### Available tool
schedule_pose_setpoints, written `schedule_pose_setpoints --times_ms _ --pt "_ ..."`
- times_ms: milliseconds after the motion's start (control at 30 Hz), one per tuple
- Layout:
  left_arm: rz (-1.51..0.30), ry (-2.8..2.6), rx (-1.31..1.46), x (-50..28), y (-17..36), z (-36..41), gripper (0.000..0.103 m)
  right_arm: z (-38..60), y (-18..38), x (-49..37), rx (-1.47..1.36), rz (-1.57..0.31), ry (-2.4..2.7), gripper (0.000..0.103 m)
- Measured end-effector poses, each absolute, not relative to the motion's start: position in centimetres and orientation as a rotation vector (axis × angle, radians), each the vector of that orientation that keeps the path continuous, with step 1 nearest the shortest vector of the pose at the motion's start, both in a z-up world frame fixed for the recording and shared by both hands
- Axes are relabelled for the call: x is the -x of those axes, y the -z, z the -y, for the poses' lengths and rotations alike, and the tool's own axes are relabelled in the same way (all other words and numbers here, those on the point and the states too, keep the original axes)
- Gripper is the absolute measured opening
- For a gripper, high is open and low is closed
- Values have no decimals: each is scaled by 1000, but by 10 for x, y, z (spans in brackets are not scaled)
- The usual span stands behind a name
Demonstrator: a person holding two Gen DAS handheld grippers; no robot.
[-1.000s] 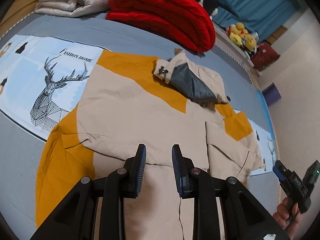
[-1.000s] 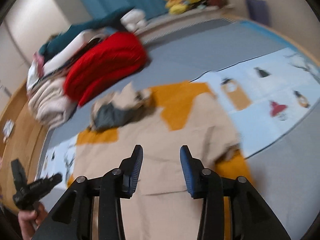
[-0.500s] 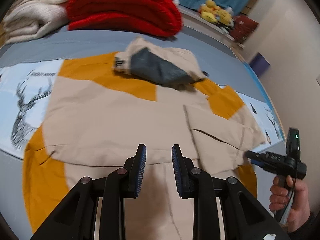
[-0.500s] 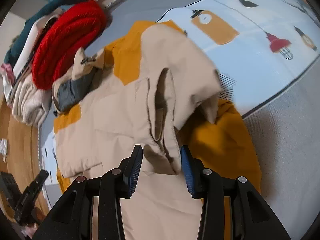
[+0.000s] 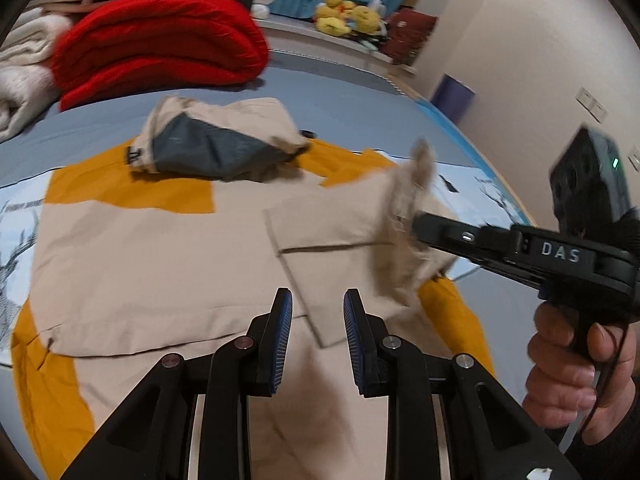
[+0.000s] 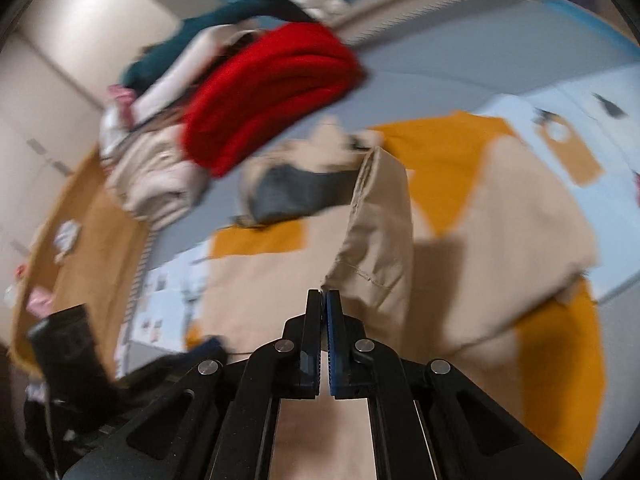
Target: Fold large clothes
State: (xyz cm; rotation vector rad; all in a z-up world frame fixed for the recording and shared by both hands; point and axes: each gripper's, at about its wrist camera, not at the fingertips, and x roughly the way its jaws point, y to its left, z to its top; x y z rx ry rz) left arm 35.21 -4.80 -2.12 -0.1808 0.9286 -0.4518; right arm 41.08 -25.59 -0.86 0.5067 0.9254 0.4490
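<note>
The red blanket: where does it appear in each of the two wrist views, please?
Left wrist view: the red blanket lies folded at the upper left, behind the jacket's hood.
Right wrist view: the red blanket is at the upper centre, blurred, again behind the hood.
Shared landmark: the grey-lined hood, just in front of the blanket in both views.
</note>
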Motion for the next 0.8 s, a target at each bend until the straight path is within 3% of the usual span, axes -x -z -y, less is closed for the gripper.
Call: schedule_pose_setpoints --times_ms 133,267,300,333,367,433,533,567,600,800 --pt "-916 503 183 -349 19 59 34 227 -5 -401 -489 -876 -585 3" --pt "-899 497 191 -349 18 59 34 205 -10 -395 -476 -865 -673 3" --pt "-897 485 192 -350 18 57 33 201 -10 -395 -473 -871 -690 3" --pt "-898 461 188 -351 19 53 18 195 -9 -395 -465 -880 -709 3" --pt "-913 422 174 -354 22 49 12 191 -8 -394 -458 -886 -720 3" --pt "-929 315 164 -358 27 35 7 187 -6 -395 -449 -909 -720 5" --pt "-973 129 233 -366 36 -4 7 199 3 -400 -453 -917 -616 21" --pt "-985 50 266 -367 40 -22 7 206 6 -403 -451 -921 -559 35" --pt "-992 -4 294 -368 42 -37 6 215 11 -407 -454 -929 -476 43" --pt "-1012 -241 514 -369 59 -129 9 263 47 -423 -536 -1044 -158 43"
